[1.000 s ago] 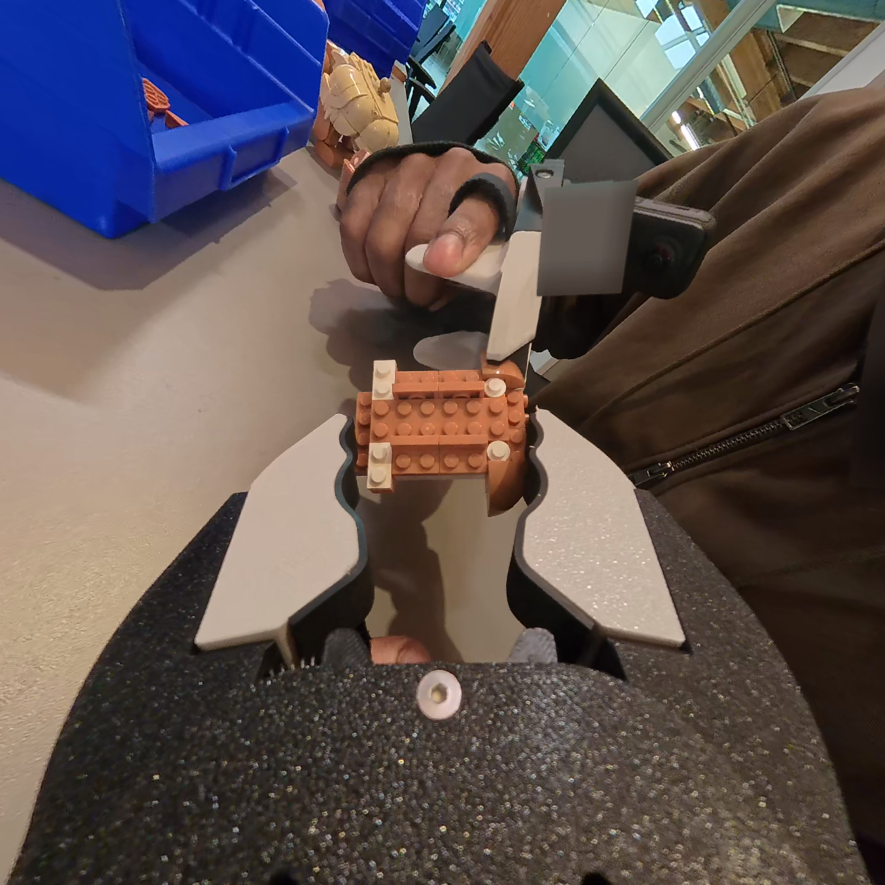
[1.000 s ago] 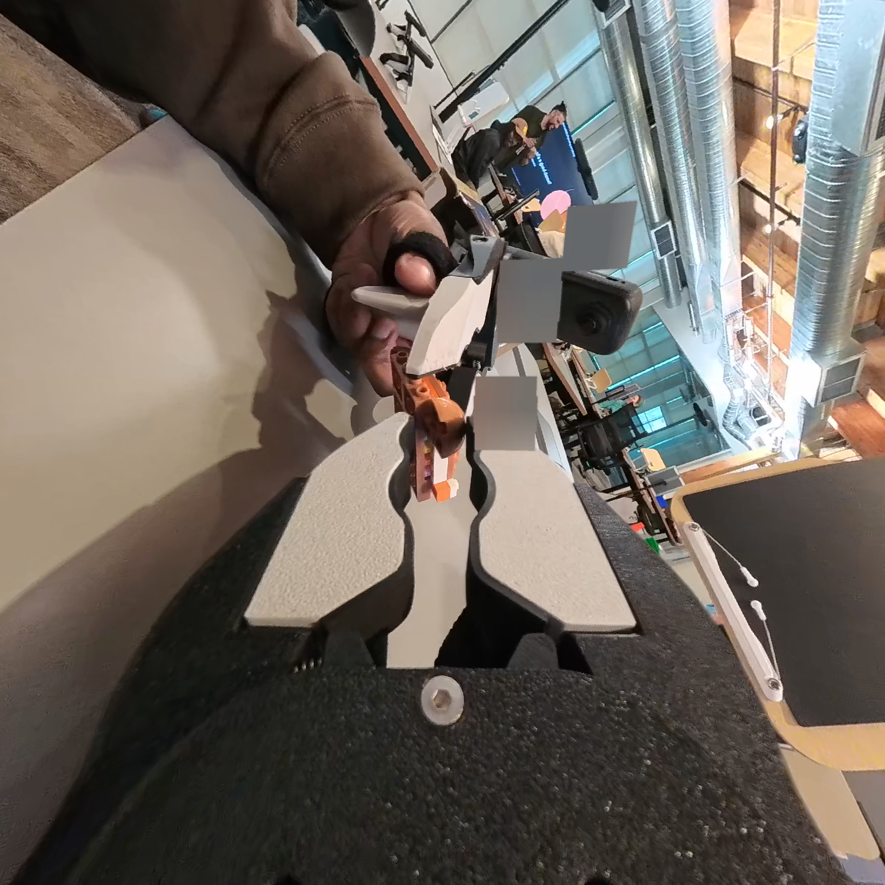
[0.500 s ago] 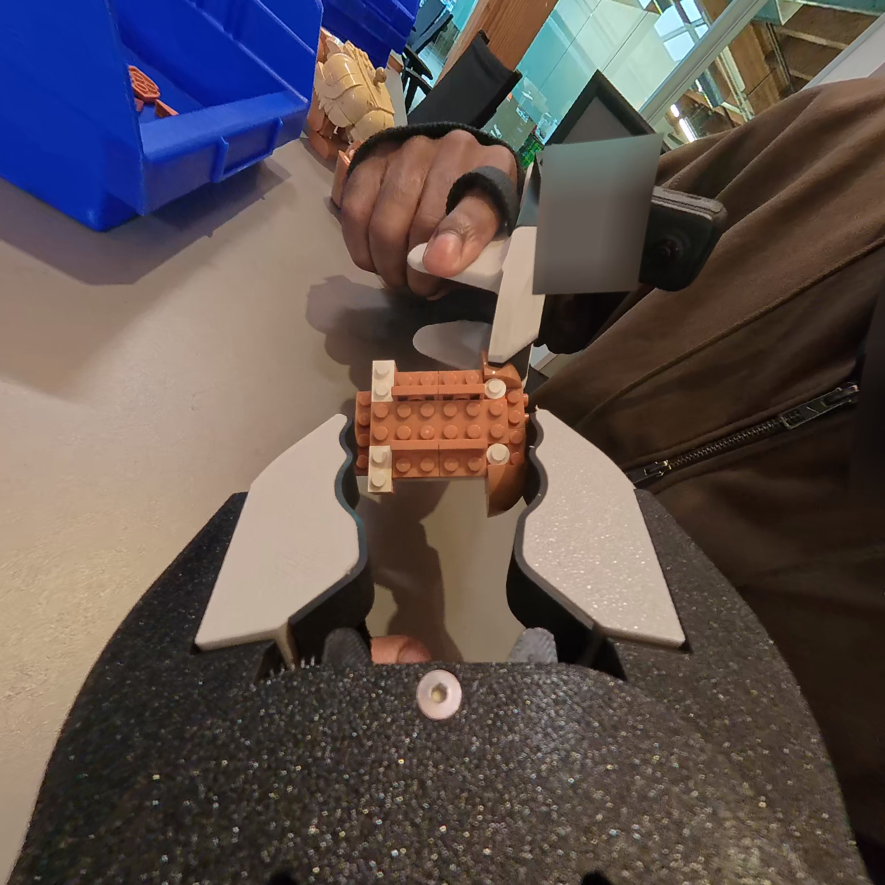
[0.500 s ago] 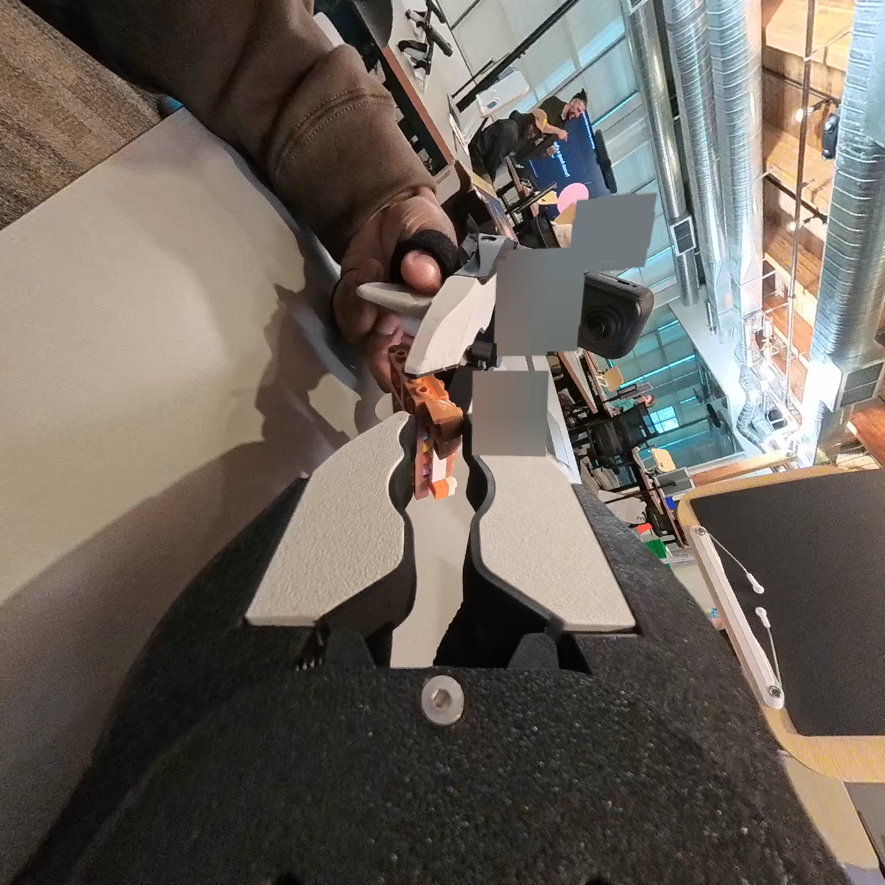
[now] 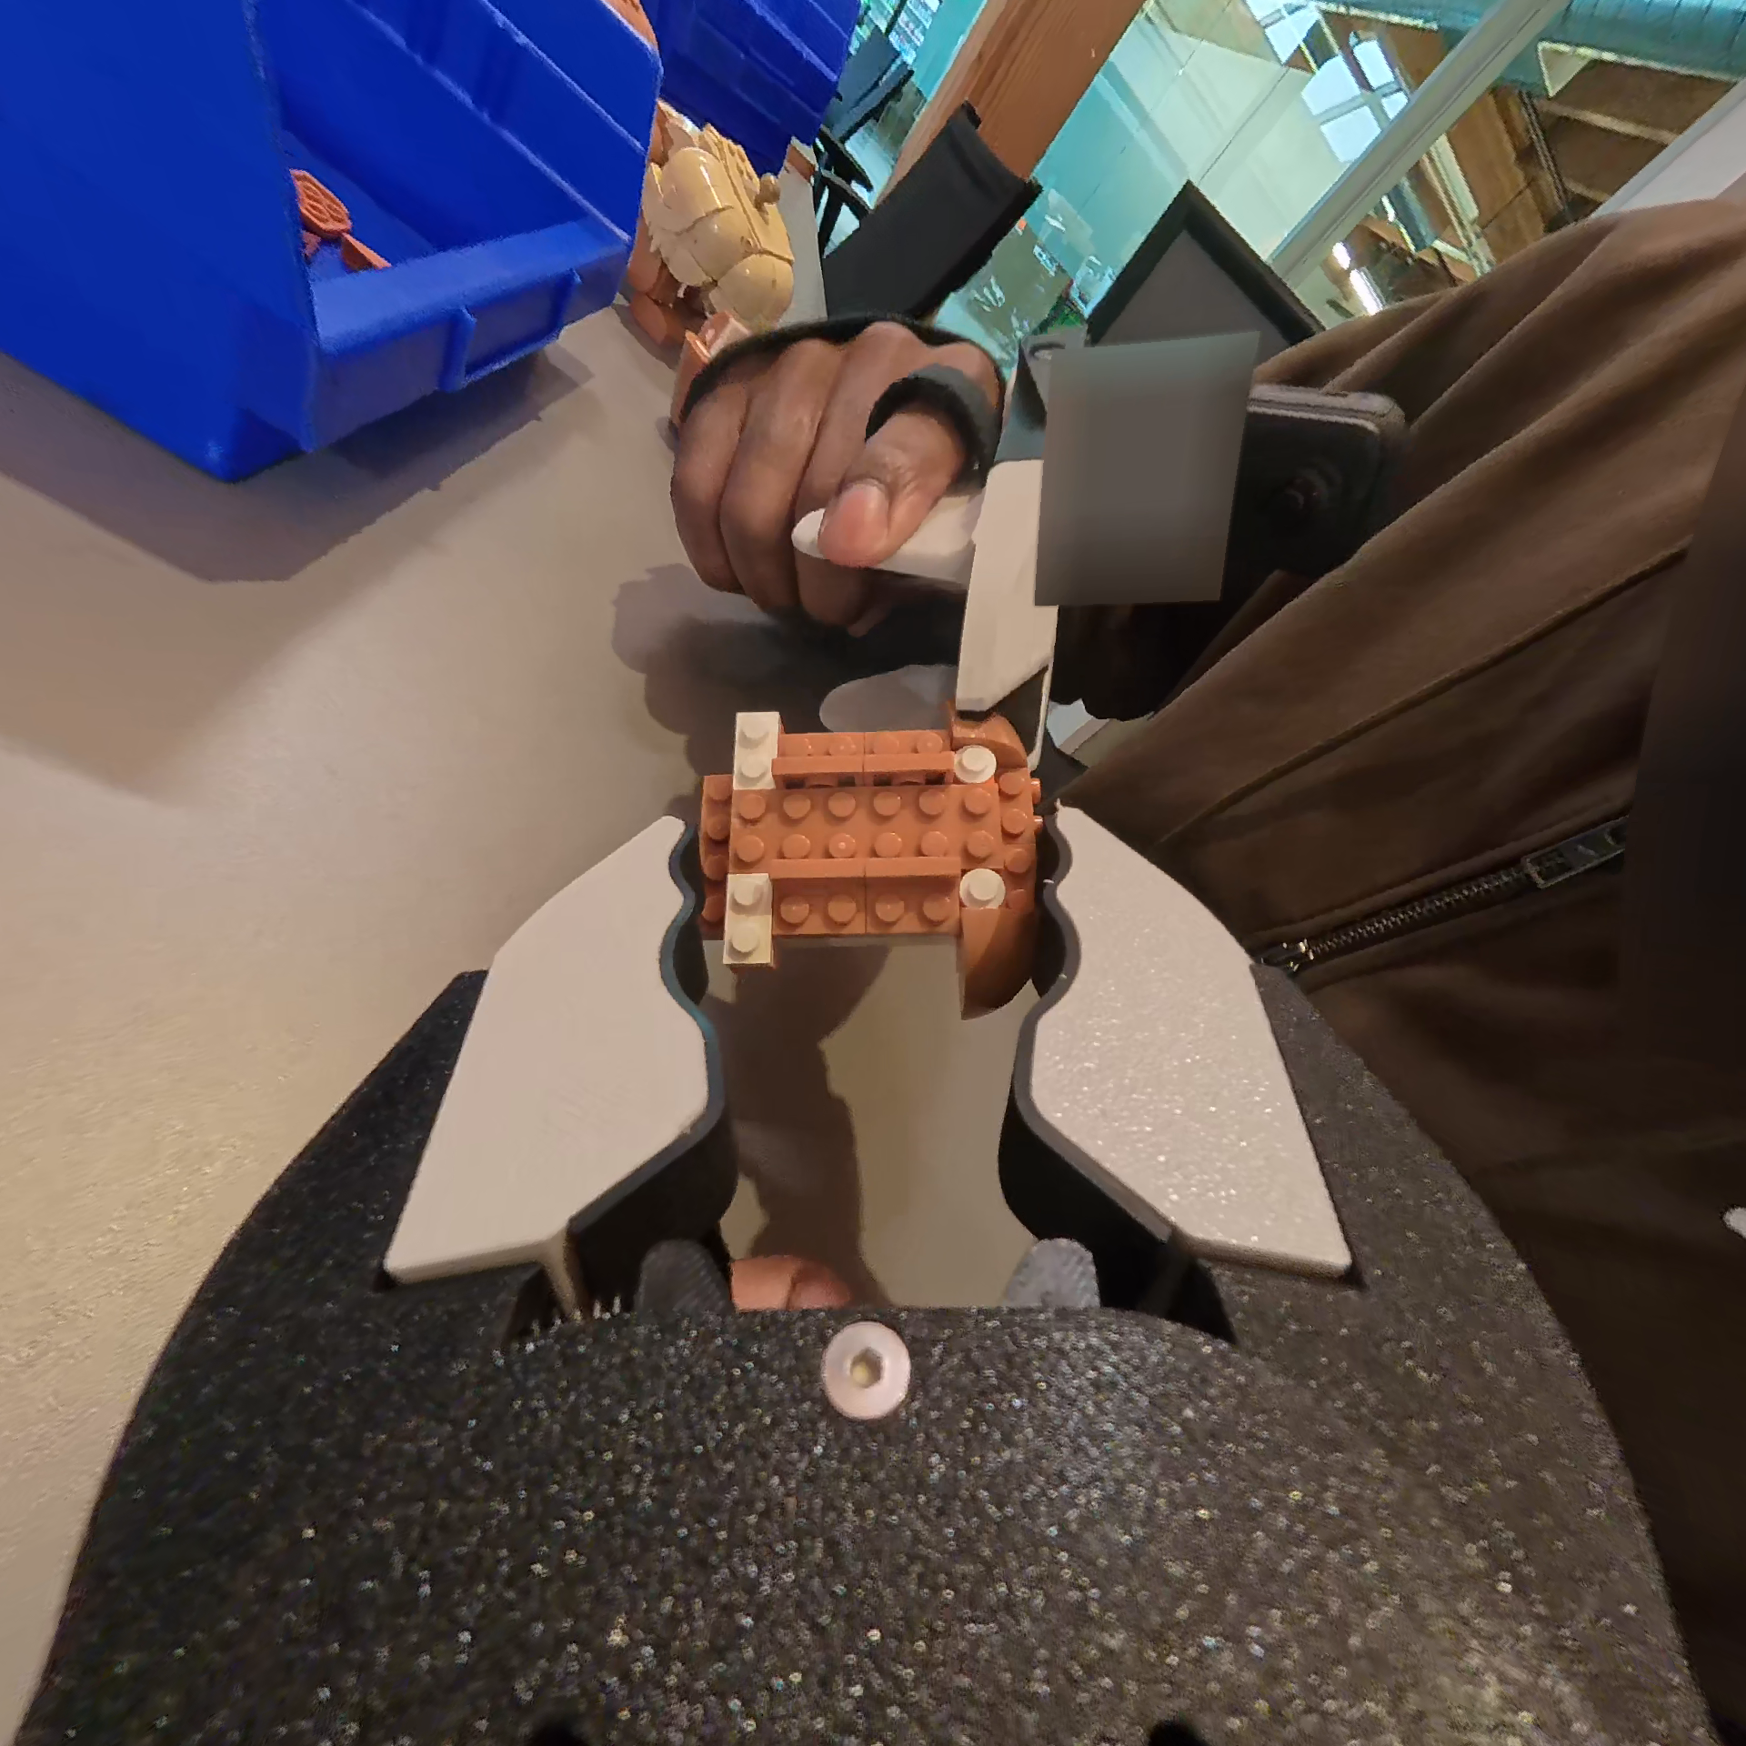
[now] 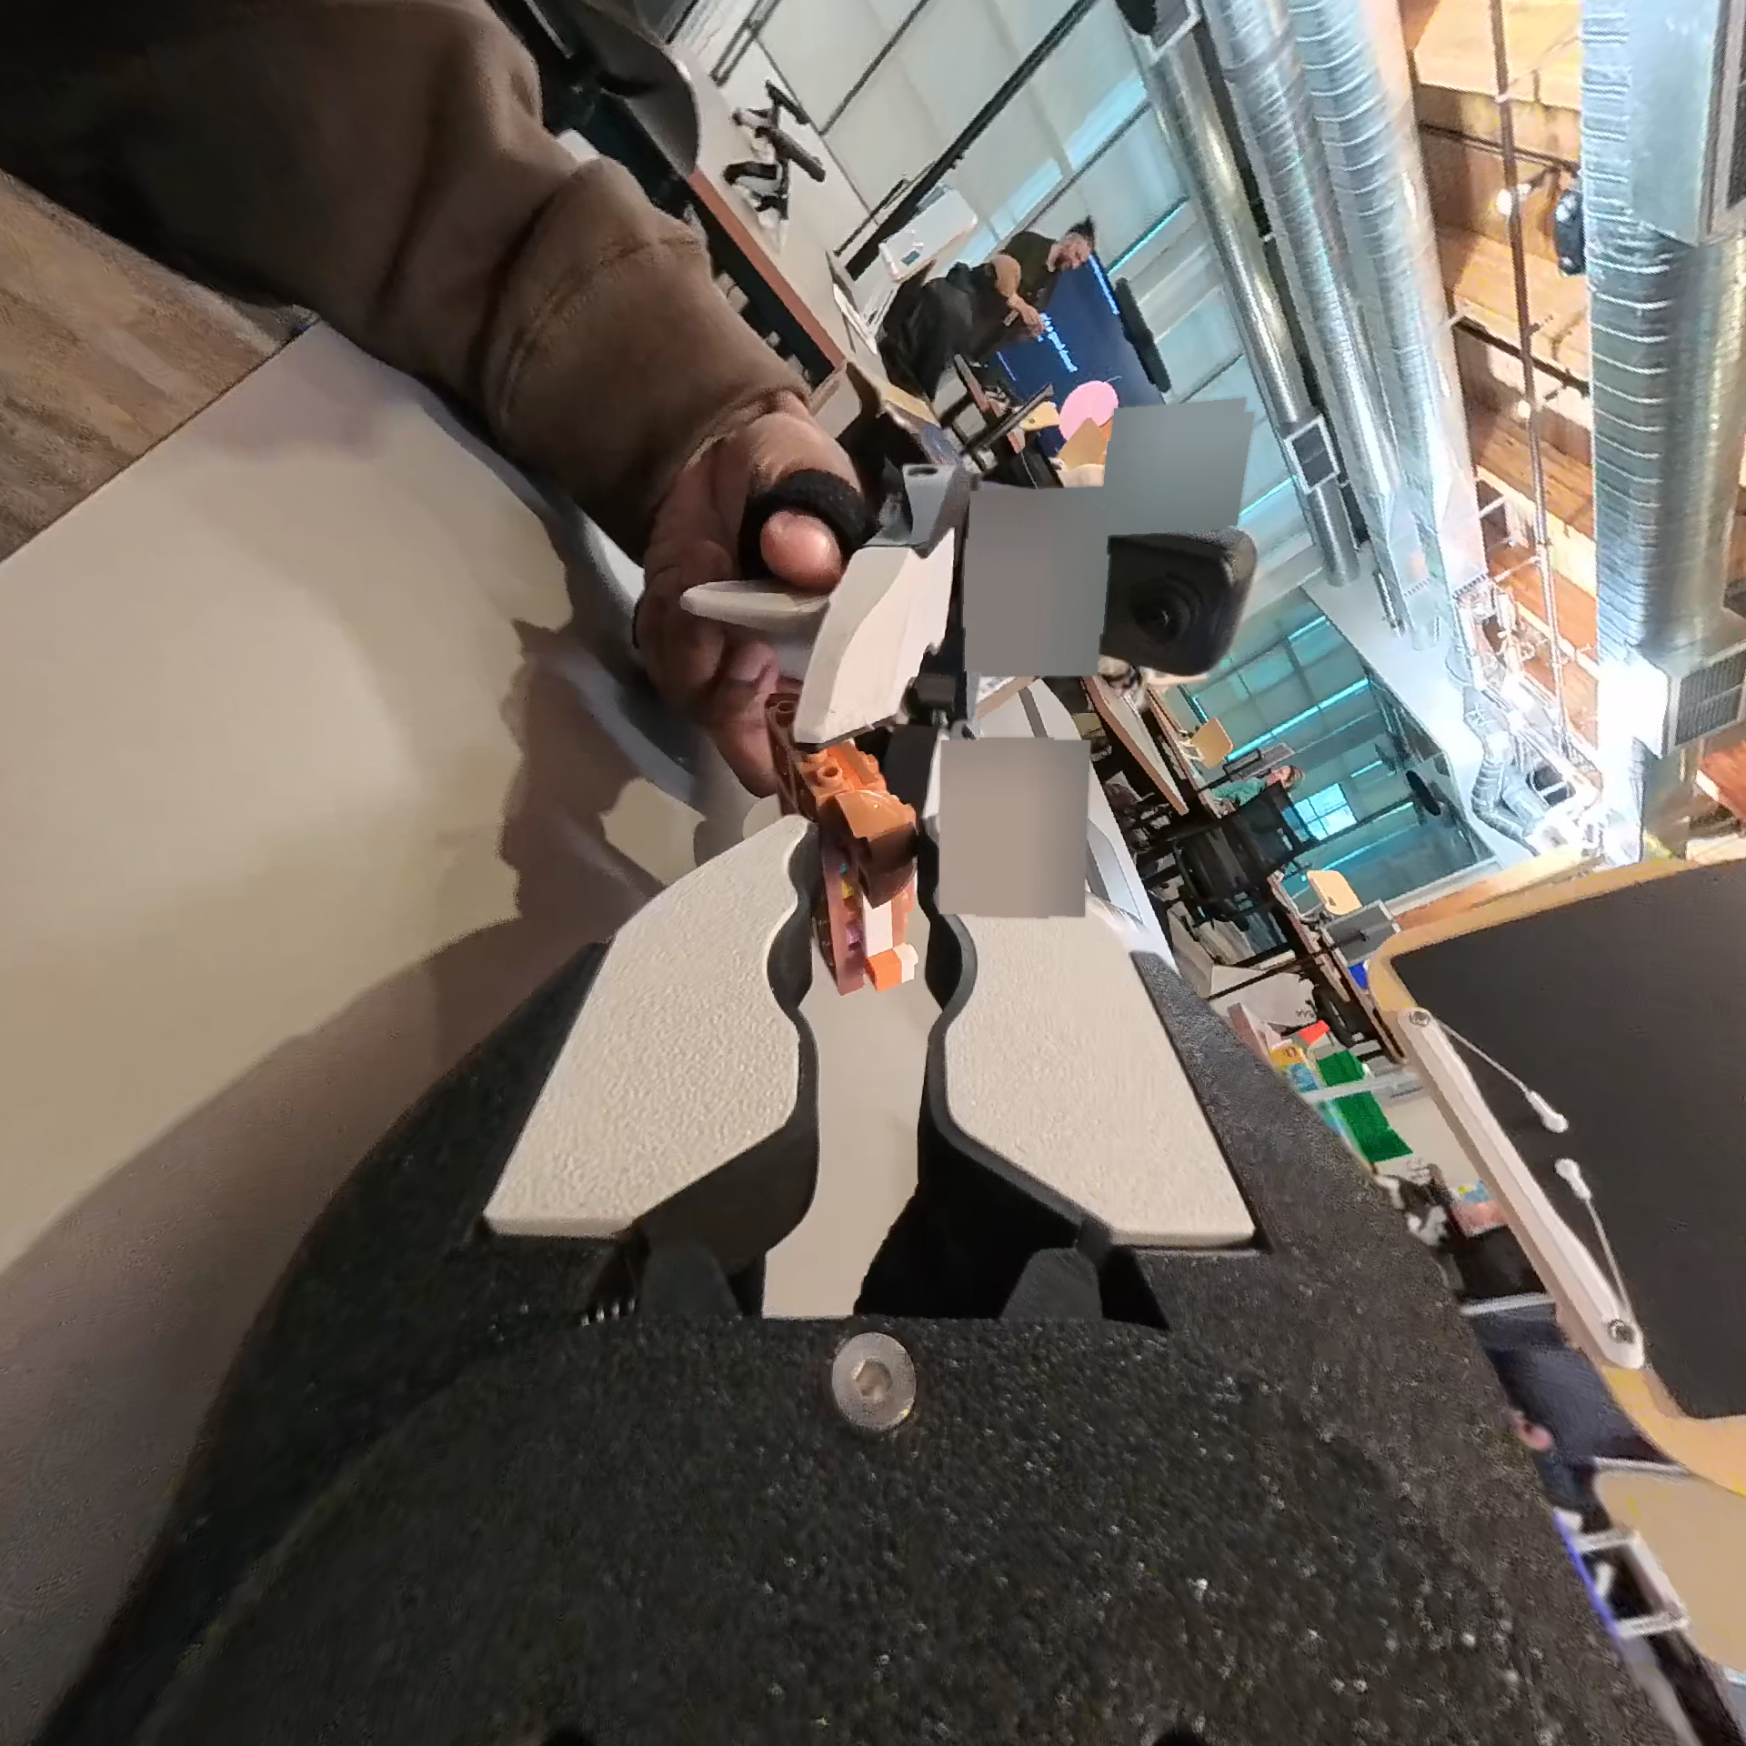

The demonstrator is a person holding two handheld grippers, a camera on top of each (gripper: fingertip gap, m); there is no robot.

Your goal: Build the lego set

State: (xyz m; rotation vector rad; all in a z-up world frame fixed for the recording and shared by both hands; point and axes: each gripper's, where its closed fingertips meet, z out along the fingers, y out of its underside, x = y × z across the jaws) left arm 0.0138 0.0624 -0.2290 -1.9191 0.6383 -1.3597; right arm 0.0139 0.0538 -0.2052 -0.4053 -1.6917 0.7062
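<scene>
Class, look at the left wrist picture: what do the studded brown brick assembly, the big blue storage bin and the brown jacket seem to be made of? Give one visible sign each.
Studded brown brick assembly: hard moulded plastic, smooth with a slight sheen; crisp round studs.
Big blue storage bin: rigid moulded plastic, semi-gloss; even colour, thick moulded lip.
Brown jacket: woven fabric, matte; folds, stitched seams, probably a metal zip.

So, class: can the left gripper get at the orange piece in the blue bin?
Probably not yet: the left gripper is shut on the brown Lego build. The way itself looks free; the blue bin is open at the front, above the orange piece.
</scene>
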